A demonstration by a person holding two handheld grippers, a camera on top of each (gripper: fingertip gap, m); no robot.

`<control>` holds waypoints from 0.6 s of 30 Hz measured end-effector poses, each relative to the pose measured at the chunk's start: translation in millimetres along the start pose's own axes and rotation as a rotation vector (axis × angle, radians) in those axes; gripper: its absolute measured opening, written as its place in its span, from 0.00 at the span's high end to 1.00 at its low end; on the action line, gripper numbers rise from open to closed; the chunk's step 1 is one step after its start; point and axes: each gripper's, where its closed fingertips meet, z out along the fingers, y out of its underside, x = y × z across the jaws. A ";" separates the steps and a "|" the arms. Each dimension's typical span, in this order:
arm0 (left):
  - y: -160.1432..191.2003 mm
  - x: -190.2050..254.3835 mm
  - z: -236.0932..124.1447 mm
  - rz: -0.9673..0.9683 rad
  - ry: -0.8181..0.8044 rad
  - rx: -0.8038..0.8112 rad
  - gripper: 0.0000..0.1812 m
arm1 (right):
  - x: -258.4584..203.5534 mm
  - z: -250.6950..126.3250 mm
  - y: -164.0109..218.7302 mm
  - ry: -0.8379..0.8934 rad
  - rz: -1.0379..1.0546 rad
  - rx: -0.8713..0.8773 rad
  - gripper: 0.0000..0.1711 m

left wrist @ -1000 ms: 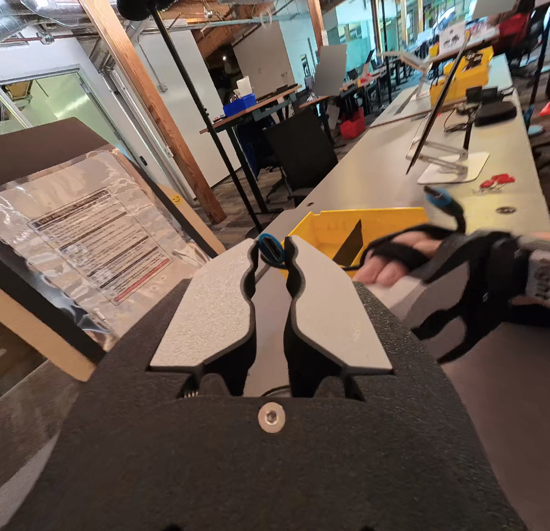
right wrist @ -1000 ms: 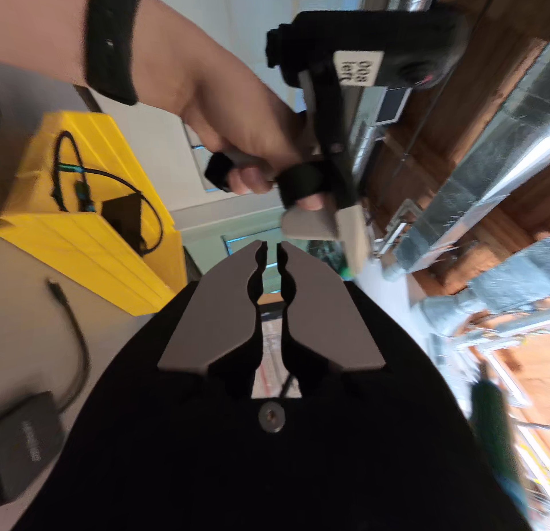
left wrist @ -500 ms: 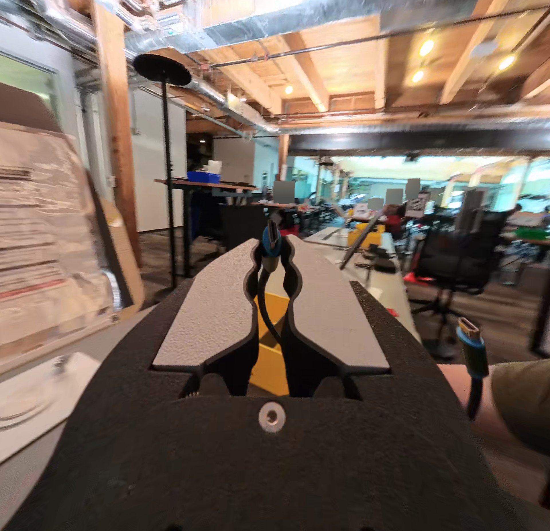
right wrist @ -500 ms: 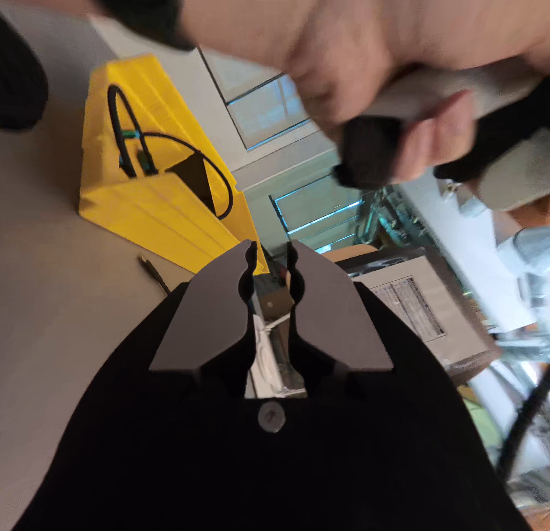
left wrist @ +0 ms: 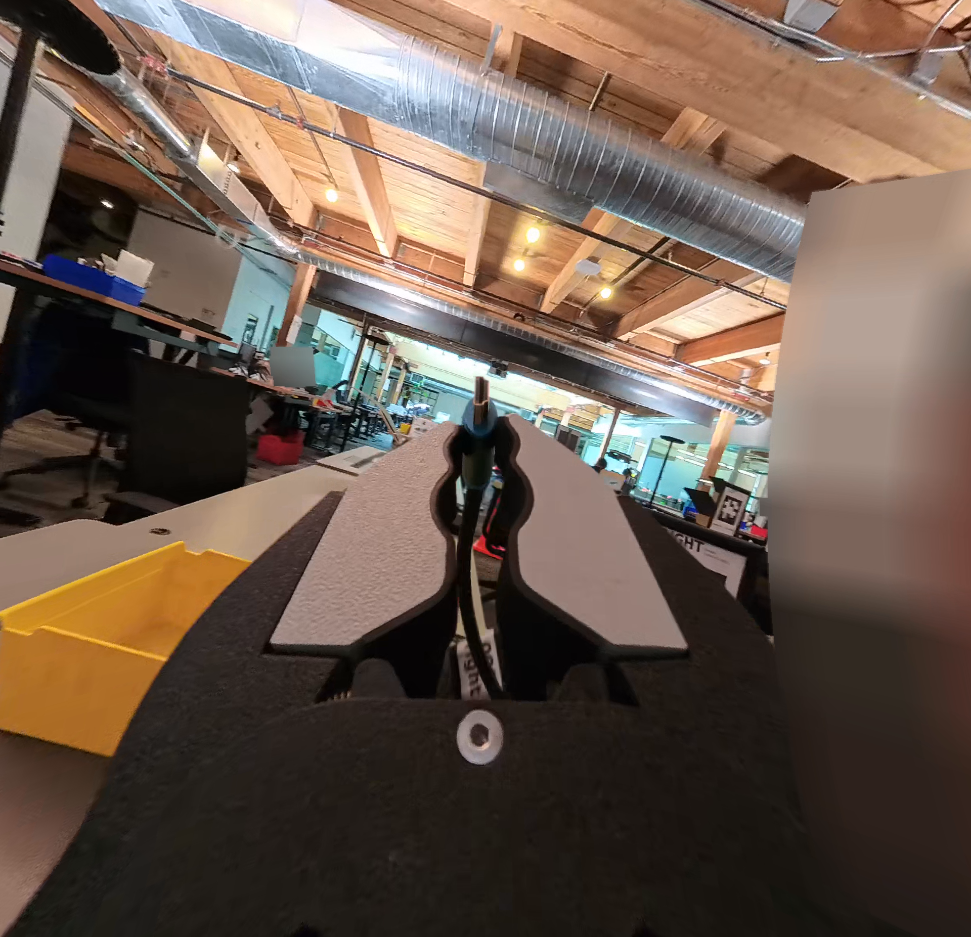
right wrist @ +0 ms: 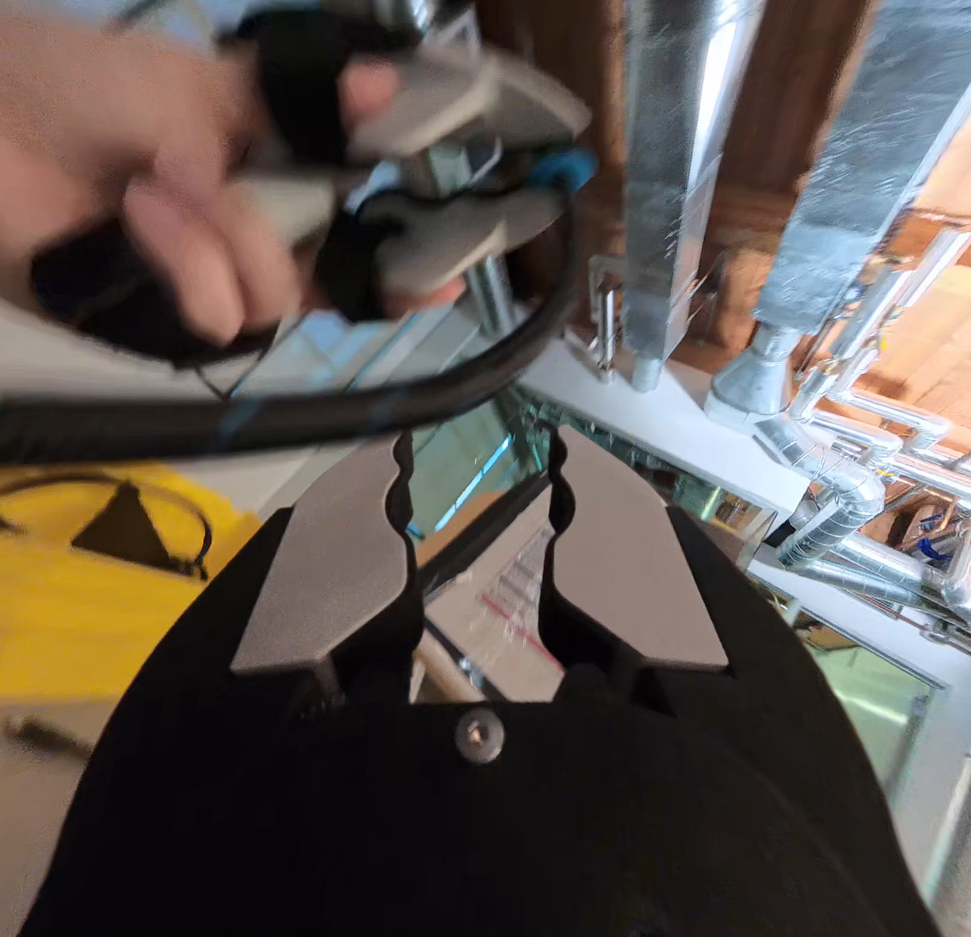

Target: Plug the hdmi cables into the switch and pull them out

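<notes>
Between the tips of my left claw [left wrist: 479, 433] sits the cable plug [left wrist: 478, 428], squeezed tight and pointing up. My right claw [right wrist: 478, 449] is spread apart with nothing in it, and the black cable [right wrist: 368, 412] seems to cross just past its tips.

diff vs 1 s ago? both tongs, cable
The left tongs swung up from the yellow bin toward the ceiling, still clamping the cable plug. The right tongs went from nearly shut to open, holding nothing. The cable now arcs across the right view.

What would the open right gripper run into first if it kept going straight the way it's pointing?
Probably the thick black HDMI cable, which arcs across just beyond the right gripper's tongs. Depth is unclear through the blur, so it could pass under it.
</notes>
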 end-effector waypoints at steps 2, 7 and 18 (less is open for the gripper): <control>5.8 1.7 4.5 -0.013 0.007 -0.005 0.94 | 16.8 -4.4 -29.9 0.017 0.056 0.110 0.68; 20.2 0.3 14.5 -0.078 0.018 0.000 0.94 | 39.4 -10.2 -60.3 0.116 -0.045 0.164 0.70; 35.2 -5.5 21.5 -0.215 0.049 -0.011 0.94 | 38.9 -1.4 -60.7 0.059 -0.038 0.039 0.81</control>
